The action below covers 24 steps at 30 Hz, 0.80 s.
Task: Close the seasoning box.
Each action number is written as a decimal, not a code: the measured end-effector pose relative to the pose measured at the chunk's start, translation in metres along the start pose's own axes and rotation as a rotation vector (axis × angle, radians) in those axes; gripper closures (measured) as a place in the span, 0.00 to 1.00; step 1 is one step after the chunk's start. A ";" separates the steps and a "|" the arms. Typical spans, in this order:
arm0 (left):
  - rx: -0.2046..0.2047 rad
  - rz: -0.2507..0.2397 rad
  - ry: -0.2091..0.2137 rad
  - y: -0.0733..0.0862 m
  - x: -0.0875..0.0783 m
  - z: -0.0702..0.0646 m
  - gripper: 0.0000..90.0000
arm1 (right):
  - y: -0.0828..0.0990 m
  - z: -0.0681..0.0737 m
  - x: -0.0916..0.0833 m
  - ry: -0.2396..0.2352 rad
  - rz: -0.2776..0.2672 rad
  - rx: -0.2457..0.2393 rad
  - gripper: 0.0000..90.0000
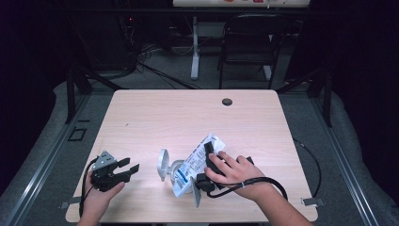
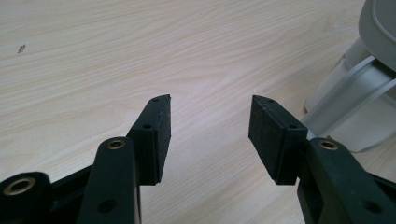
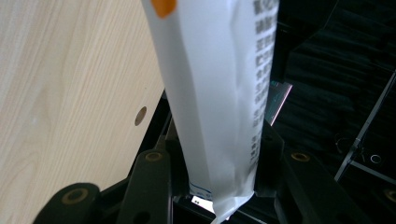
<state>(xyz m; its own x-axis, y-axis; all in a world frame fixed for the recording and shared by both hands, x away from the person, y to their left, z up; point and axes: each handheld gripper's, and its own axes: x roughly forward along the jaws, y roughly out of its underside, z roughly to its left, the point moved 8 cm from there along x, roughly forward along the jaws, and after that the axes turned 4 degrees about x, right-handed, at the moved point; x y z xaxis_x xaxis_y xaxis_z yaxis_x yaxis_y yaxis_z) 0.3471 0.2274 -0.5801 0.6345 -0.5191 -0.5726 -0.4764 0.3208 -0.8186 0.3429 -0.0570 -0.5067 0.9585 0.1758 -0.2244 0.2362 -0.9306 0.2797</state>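
Note:
A white printed pouch (image 1: 194,165) lies tilted over a small grey container (image 1: 177,168) whose round lid (image 1: 163,164) stands flipped open on its left side. My right gripper (image 1: 207,153) is shut on the pouch, a hand wrapped around its body. In the right gripper view the pouch (image 3: 215,70) rises between the two black jaws of the right gripper (image 3: 219,137), pinched at its lower end. My left gripper (image 1: 131,168) rests open near the table's front left, pointing toward the container. In the left gripper view the left gripper (image 2: 210,121) holds nothing, and the container (image 2: 355,107) stands at right.
The light wooden table (image 1: 188,113) has a dark cable hole (image 1: 227,101) near its far edge. A black cable (image 1: 263,181) loops from the right gripper. A folding chair (image 1: 249,42) and a desk leg stand on the floor beyond the table.

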 end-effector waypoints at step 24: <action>-0.002 -0.002 0.000 0.000 0.000 0.000 0.55 | 0.000 0.004 0.000 -0.012 -0.007 0.037 0.74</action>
<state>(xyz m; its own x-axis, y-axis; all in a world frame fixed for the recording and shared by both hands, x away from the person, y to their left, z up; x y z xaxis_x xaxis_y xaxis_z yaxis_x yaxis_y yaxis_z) 0.3473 0.2277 -0.5802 0.6353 -0.5197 -0.5712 -0.4766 0.3181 -0.8195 0.3423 -0.0584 -0.5108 0.9549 0.1789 -0.2371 0.2366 -0.9406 0.2434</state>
